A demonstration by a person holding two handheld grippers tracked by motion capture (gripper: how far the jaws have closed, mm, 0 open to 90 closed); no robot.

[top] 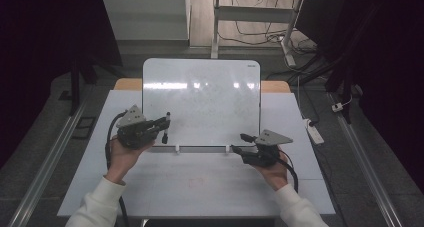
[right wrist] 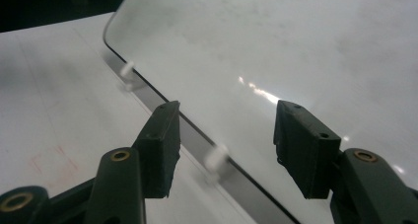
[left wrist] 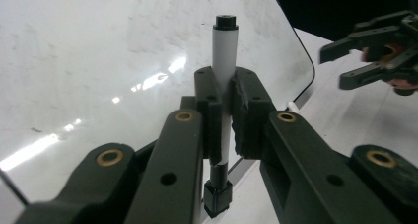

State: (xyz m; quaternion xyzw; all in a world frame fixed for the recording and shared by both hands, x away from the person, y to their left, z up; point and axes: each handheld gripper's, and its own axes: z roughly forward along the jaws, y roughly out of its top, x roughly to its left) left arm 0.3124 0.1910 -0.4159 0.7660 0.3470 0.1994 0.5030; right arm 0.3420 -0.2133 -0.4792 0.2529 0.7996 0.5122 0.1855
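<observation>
On the white table point(top: 200, 187) a tilted whiteboard point(top: 200, 102) is propped, grey floor point(top: 50, 137) around, as a marker point(left wrist: 224, 86) is clenched by the left claw point(top: 165, 124) and the right claw point(top: 239, 143) is held released.

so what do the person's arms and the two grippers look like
Both forearms wear white sleeves with ribbed cuffs. The left gripper and the right gripper are black, each topped by a grey three-cornered plate, with a black cable trailing back past the wrist. Up close, the jaws are flat black bars with brass-coloured pivot pins and blocky dark pads.
</observation>
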